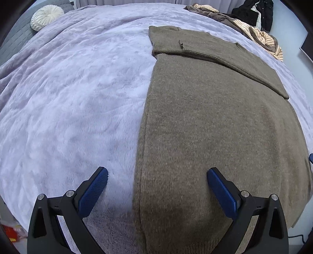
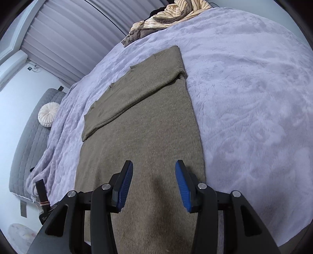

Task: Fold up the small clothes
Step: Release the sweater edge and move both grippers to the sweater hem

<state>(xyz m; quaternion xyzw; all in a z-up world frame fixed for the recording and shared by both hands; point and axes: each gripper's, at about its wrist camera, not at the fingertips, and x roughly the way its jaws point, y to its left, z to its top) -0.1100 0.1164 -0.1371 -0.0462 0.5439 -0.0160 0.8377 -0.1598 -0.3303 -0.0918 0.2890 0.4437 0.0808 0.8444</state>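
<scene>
An olive-brown knit sweater (image 1: 211,121) lies flat on the lilac fleece blanket (image 1: 74,93), folded into a long strip with a sleeve laid across its far end. In the left wrist view my left gripper (image 1: 157,173) hovers wide open above the sweater's near left edge, with nothing between its blue pads. Seen from the right wrist, the same sweater (image 2: 140,125) runs away from the camera over the blanket (image 2: 254,101). My right gripper (image 2: 154,166) stands open over the sweater's near end, toward its right edge, and grips nothing.
A round cream cushion (image 1: 47,14) and a grey headboard (image 2: 27,148) sit at one end of the bed. A heap of striped and brown clothes (image 1: 254,31) lies at the far edge, with dark garments (image 1: 254,13) behind. Pleated curtains (image 2: 74,35) hang beyond.
</scene>
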